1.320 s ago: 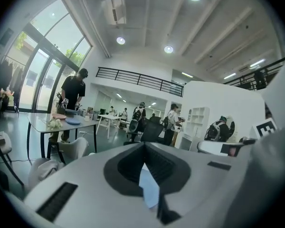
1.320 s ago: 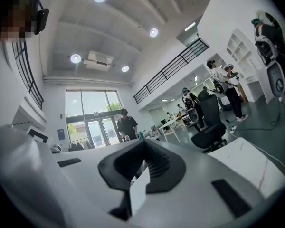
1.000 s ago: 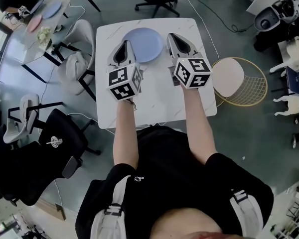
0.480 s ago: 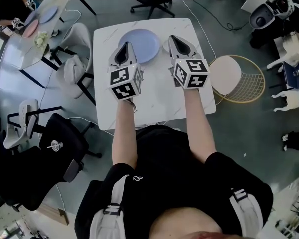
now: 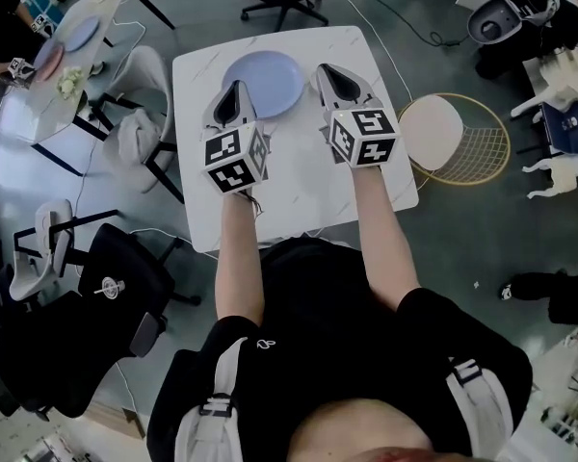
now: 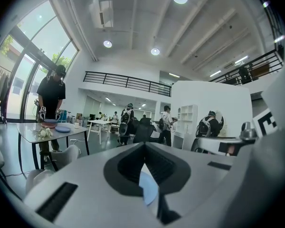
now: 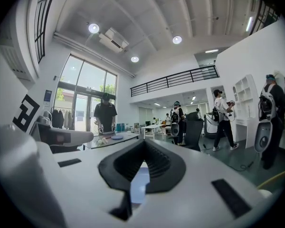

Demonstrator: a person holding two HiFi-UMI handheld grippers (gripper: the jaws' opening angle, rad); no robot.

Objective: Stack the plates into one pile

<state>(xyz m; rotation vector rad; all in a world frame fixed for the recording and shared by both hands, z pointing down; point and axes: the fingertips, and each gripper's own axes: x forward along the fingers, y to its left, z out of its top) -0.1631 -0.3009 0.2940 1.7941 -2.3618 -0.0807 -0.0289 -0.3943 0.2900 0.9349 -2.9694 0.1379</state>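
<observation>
A single pale blue plate (image 5: 263, 83) lies at the far middle of the white marble-look table (image 5: 299, 186). My left gripper (image 5: 235, 89) rests at the plate's left rim, its jaws shut with nothing between them. My right gripper (image 5: 325, 69) sits just off the plate's right rim, also shut and empty. In the left gripper view the closed jaws (image 6: 143, 148) fill the lower frame, and a sliver of the blue plate (image 6: 149, 188) shows through the gap. The right gripper view shows the same: closed jaws (image 7: 143, 146) and a strip of the plate (image 7: 137, 183) below them.
A white chair (image 5: 140, 128) stands at the table's left. A gold wire basket with a round pale top (image 5: 453, 138) stands at its right. Another table (image 5: 72, 41) with plates is at upper left. A black office chair (image 5: 111, 287) is at lower left.
The table and both grippers sit slightly higher and further left in the head view. Relative to the plate, neither gripper has moved; both stay shut.
</observation>
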